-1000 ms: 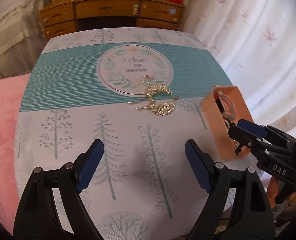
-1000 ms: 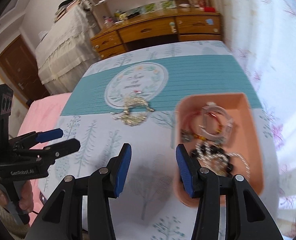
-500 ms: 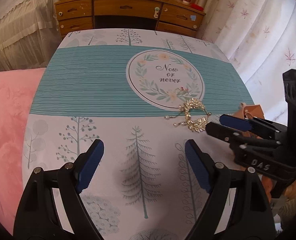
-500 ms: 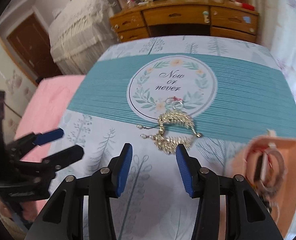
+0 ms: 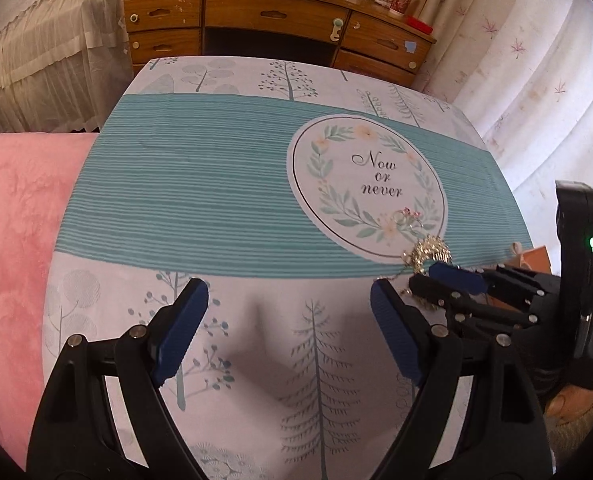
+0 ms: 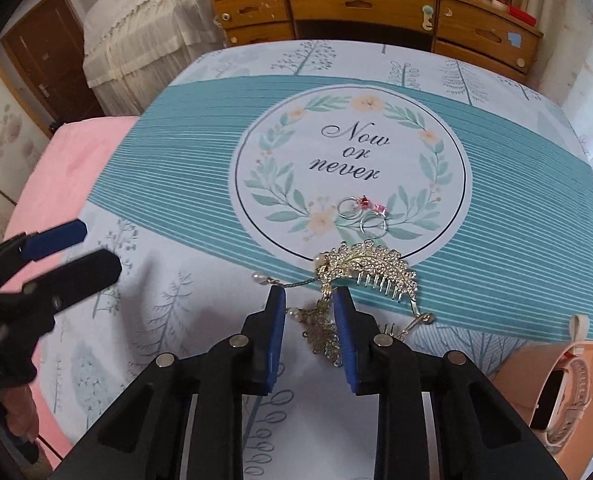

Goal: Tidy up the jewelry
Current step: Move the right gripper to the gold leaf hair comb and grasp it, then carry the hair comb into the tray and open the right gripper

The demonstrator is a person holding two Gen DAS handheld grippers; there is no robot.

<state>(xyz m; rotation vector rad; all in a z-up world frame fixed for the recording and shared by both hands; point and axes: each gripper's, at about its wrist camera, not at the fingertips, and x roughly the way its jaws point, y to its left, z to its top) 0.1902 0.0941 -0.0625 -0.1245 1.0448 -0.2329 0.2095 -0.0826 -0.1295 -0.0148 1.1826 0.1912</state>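
Left wrist view first: the left gripper (image 5: 284,320) sits at the bottom of the frame with jaws spread wide and nothing between them, just bare tablecloth (image 5: 224,200). Over at the right edge the right gripper (image 5: 424,280) is nosing into a glittery gold hair comb (image 5: 430,254), mostly hidden behind it. A sliver of the peach tray (image 5: 536,256) peeks out behind.

Right wrist view: much clearer. The right gripper (image 6: 308,312) is low centre, jaws closing around the lower gold hair comb (image 6: 322,330), which lies between the pads; I'd say they aren't pinching it yet. A second, leaf-shaped comb (image 6: 370,266) lies just above, joined by a thin chain with pearls. Two rings (image 6: 362,214) with pink stones sit further up on the printed circle. The peach tray (image 6: 528,356) with a pink smartwatch (image 6: 556,392) is at lower right.

Handling guess: light, stiff metal, but the teeth and chain look snaggy and bendable. I'd grab the solid leafy body, not the chain, and expect the other comb to dangle along.
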